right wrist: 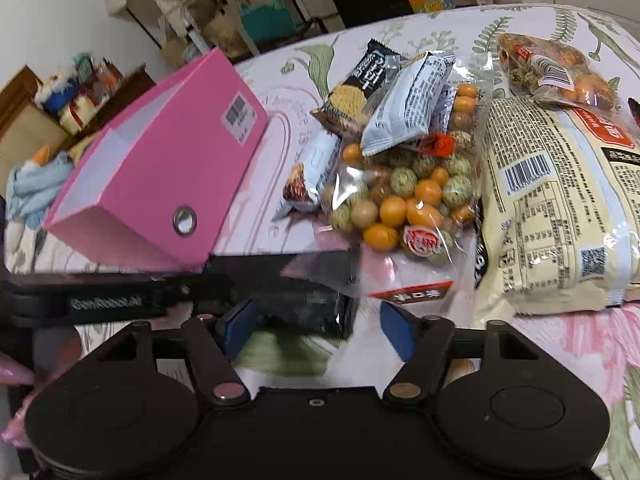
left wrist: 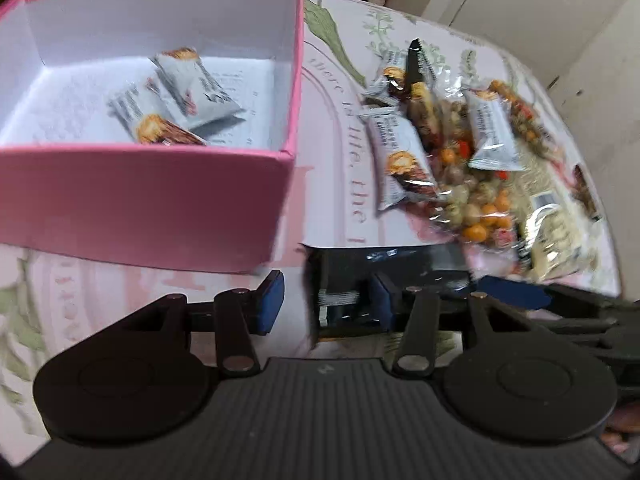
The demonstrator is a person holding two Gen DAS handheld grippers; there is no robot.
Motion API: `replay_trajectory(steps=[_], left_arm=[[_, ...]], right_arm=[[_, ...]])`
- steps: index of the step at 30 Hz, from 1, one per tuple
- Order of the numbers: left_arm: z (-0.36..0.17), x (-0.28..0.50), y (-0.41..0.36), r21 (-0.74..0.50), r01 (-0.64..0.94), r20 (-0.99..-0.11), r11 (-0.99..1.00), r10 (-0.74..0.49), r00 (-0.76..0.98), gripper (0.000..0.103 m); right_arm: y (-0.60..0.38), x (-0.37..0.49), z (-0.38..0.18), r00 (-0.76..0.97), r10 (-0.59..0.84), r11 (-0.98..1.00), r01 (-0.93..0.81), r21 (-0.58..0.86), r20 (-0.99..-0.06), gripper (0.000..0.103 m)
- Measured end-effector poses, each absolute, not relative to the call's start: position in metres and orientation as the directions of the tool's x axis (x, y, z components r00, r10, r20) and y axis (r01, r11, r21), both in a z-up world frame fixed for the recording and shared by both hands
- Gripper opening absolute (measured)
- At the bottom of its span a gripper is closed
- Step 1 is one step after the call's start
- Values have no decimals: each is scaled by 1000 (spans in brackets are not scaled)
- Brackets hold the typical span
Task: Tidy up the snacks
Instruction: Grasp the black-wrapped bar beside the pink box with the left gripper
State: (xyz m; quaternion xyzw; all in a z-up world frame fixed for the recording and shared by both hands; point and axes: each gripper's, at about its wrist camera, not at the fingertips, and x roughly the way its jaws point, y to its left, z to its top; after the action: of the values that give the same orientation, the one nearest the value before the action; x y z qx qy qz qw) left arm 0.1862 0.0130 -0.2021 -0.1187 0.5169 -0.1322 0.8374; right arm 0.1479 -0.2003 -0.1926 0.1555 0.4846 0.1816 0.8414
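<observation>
The pink box (left wrist: 144, 196) sits on the floral tablecloth (left wrist: 340, 168) at ten o'clock in the left wrist view, open-topped, with two grey snack packets (left wrist: 180, 96) lying on its white floor. At two o'clock lies a loose heap: more grey packets (left wrist: 404, 160), a clear bag of coated nuts (right wrist: 408, 196) and a cream bag (right wrist: 560, 208). The left gripper (left wrist: 328, 304) stands with jaws apart, a black packet (left wrist: 384, 280) blurred against its right pad. The right gripper (right wrist: 316, 328) is likewise spread wide, the same black packet (right wrist: 296, 292) between its pads, contact unclear.
</observation>
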Motion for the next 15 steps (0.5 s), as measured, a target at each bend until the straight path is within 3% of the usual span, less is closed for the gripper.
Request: replay_trajectory(steps=[4, 8, 15], left_arm=[[-203, 185, 5, -371, 124, -826, 920, -388, 409, 37], [-200, 179, 0, -355, 144, -833, 924, -383, 400, 37], [-184, 175, -4, -382, 154, -847, 911, -412, 336, 38]], right_arm=[[-189, 141, -194, 485, 427, 904, -199, 379, -763, 77], [-178, 139, -191, 491, 365, 931, -215, 296, -791, 63], [-180, 132, -177, 438, 354, 935, -172, 310, -826, 65]])
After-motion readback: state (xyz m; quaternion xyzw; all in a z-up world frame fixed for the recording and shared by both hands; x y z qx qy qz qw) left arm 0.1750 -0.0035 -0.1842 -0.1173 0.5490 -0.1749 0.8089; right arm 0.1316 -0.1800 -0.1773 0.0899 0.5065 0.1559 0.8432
